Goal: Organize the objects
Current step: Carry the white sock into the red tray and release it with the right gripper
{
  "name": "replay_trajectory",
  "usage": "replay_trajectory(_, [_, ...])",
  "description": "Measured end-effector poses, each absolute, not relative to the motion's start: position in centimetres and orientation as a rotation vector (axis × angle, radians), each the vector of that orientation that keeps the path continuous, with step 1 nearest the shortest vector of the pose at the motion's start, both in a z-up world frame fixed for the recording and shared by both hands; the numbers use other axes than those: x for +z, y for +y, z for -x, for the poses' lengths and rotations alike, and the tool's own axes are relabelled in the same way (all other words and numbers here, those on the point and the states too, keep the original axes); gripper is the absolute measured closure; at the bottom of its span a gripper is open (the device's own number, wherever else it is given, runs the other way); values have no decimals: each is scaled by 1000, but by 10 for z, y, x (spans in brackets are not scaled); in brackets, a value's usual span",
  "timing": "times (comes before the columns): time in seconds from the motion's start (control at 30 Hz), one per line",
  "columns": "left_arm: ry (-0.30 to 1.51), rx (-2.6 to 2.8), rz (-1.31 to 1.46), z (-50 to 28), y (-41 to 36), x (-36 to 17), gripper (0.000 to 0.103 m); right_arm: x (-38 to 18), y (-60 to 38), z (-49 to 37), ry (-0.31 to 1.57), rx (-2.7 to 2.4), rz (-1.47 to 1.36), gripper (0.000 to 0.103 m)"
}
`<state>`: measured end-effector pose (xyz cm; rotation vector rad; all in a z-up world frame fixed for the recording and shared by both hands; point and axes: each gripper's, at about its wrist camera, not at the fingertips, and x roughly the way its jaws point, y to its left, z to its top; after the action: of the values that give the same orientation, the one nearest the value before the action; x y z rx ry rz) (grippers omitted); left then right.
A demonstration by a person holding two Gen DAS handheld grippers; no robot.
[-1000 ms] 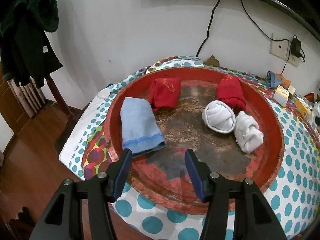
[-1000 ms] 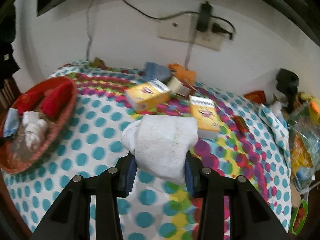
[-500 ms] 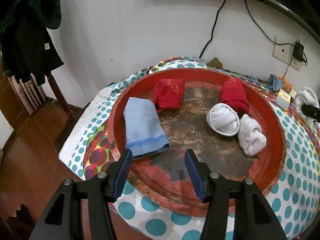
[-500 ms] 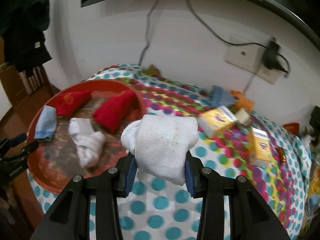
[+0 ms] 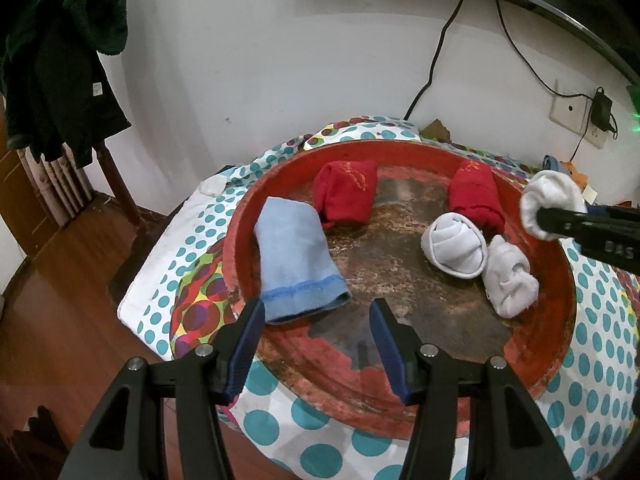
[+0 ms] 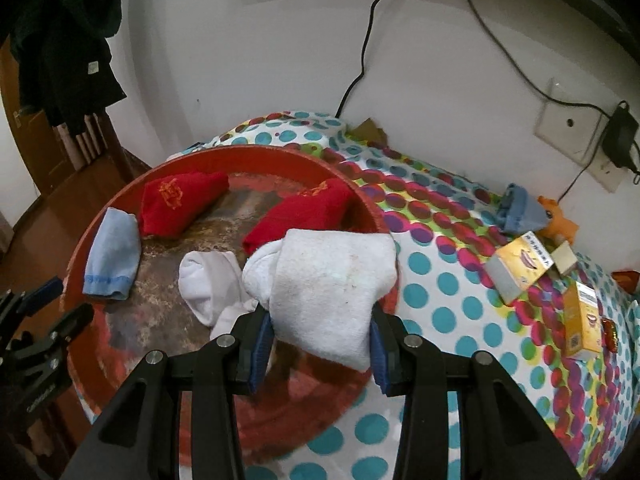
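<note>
A round red tray (image 5: 556, 344) lies on the polka-dot tablecloth; it also shows in the right wrist view (image 6: 104, 216). In it lie a light blue sock (image 5: 296, 256), two red rolled socks (image 5: 346, 190) (image 5: 476, 194) and two white rolled socks (image 5: 454, 246) (image 5: 508, 280). My right gripper (image 6: 318, 338) is shut on a white rolled sock (image 6: 328, 280) and holds it above the tray's right rim; it shows in the left wrist view (image 5: 550, 202). My left gripper (image 5: 318, 320) is open and empty at the tray's near edge.
On the cloth right of the tray lie two yellow boxes (image 6: 520, 266) (image 6: 582, 320), a folded blue sock (image 6: 520, 208) and an orange toy (image 6: 560, 220). A wall socket with a plugged charger (image 6: 618, 140) is behind. Dark clothes (image 5: 56, 60) hang at left over the wooden floor.
My right gripper has carried the white rolled sock leftward from over the cloth to above the tray's right rim. My left gripper has stayed open at the tray's near edge.
</note>
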<state>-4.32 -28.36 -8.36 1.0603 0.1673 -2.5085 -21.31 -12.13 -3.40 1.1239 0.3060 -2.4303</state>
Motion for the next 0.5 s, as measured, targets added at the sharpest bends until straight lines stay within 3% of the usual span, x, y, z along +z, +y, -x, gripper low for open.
replay_trajectory(0.5, [181,-2504,-1046,43,-288,-85,47,-58,-162,231,301,-2388,-1169,65])
